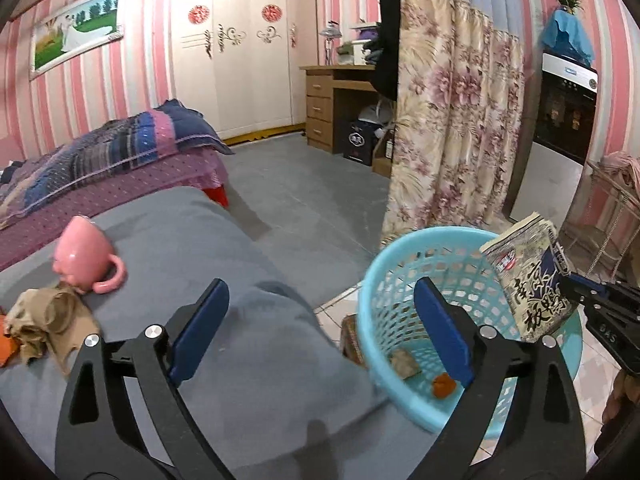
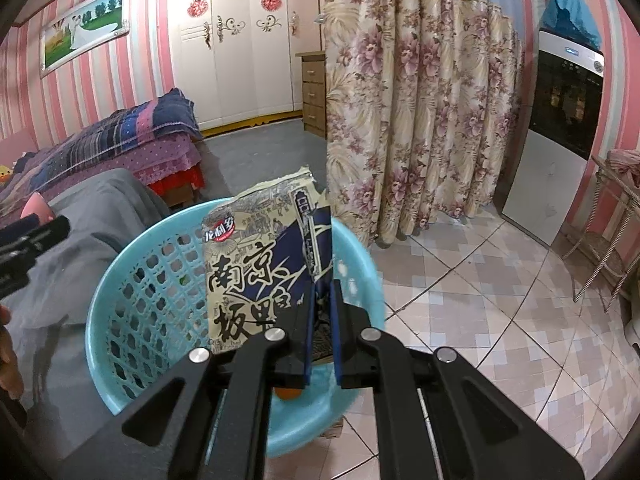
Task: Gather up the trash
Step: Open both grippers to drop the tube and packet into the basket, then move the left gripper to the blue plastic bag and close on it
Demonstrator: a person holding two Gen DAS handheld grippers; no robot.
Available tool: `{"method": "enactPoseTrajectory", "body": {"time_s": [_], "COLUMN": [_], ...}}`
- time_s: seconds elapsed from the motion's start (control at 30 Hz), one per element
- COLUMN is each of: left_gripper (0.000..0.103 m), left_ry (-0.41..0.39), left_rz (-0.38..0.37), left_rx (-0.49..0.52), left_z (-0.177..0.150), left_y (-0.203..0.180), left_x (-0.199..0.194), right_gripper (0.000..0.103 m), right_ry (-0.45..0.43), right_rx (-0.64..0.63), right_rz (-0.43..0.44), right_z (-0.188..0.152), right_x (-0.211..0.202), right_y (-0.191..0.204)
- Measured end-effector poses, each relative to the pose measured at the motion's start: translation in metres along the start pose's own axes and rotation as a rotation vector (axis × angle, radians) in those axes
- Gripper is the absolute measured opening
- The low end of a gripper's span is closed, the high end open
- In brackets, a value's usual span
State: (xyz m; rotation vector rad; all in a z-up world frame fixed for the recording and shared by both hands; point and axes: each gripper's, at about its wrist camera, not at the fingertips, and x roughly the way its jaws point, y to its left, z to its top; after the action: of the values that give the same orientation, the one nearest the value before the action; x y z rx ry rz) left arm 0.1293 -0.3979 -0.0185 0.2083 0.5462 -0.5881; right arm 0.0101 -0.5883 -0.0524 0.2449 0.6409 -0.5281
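A torn snack packet (image 2: 248, 264) with dark blue print stands upright over the light blue plastic basket (image 2: 120, 264), and my right gripper (image 2: 322, 286) is shut on its right edge. From the left wrist view the same packet (image 1: 528, 276) hangs above the basket's (image 1: 400, 248) far right rim, held by the right gripper (image 1: 592, 292). My left gripper (image 1: 322, 296) is open and holds nothing, over the basket's left rim and the grey cover (image 1: 224, 248). A brown scrap (image 1: 404, 362) and an orange piece (image 1: 442, 386) lie in the basket.
On the grey cover lie a pink mug (image 1: 80, 256) on its side and a crumpled beige wad (image 1: 44, 316). A bed (image 1: 100, 160) is behind, a floral curtain (image 1: 452, 120) and tall cabinet (image 1: 560, 132) to the right. A wire rack (image 2: 612, 240) stands on the tiled floor.
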Motion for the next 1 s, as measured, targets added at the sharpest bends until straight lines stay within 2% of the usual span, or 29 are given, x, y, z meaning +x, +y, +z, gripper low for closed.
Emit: {"method": "enactPoseTrajectory", "body": {"time_s": [0.1, 0.17, 0.23, 0.3, 0.37, 0.43, 0.5, 0.6, 0.67, 0.87, 1.0], "left_gripper": [0.092, 0.096, 0.097, 0.097, 0.097, 0.097, 0.097, 0.097, 0.097, 0.097, 0.098], "left_ry": [-0.014, -0.025, -0.038, -0.041, -0.039, -0.039, -0.039, -0.041, -0.044, -0.056, -0.061], "left_rz": [0.033, 0.06, 0.096, 0.109, 0.13, 0.148, 0.167, 0.204, 0.222, 0.268, 0.315], "left_rx": [-0.012, -0.026, -0.04, -0.054, -0.071, -0.087, -0.102, -0.117, -0.133, -0.168, -0.199], "left_z": [-0.001, -0.002, -0.004, -0.006, -0.01, -0.014, -0.017, -0.024, -0.027, -0.038, -0.046], "left_y": [0.015, 0.025, 0.037, 0.049, 0.064, 0.078, 0.09, 0.109, 0.121, 0.156, 0.183], "left_x": [-0.014, -0.022, -0.033, -0.041, -0.05, -0.057, -0.064, -0.077, -0.086, -0.115, -0.132], "right_gripper": [0.013, 0.019, 0.046, 0.056, 0.061, 0.076, 0.083, 0.089, 0.09, 0.091, 0.092], "right_ry": [0.012, 0.02, 0.018, 0.018, 0.014, -0.004, -0.028, -0.058, -0.077, -0.131, -0.167], "right_rx": [0.004, -0.007, -0.021, -0.029, -0.031, -0.036, -0.054, -0.081, -0.09, -0.125, -0.15], "right_rz": [0.028, 0.028, 0.019, 0.017, 0.021, 0.02, 0.008, -0.002, 0.002, 0.057, 0.124], "right_z": [0.0, -0.001, -0.002, -0.004, -0.005, -0.006, -0.006, -0.005, -0.002, 0.007, 0.01], "right_x": [0.004, 0.007, 0.007, 0.006, 0.004, 0.0, -0.005, -0.014, -0.02, -0.044, -0.064], "right_y": [0.009, 0.016, 0.024, 0.031, 0.037, 0.043, 0.051, 0.065, 0.073, 0.109, 0.146]}}
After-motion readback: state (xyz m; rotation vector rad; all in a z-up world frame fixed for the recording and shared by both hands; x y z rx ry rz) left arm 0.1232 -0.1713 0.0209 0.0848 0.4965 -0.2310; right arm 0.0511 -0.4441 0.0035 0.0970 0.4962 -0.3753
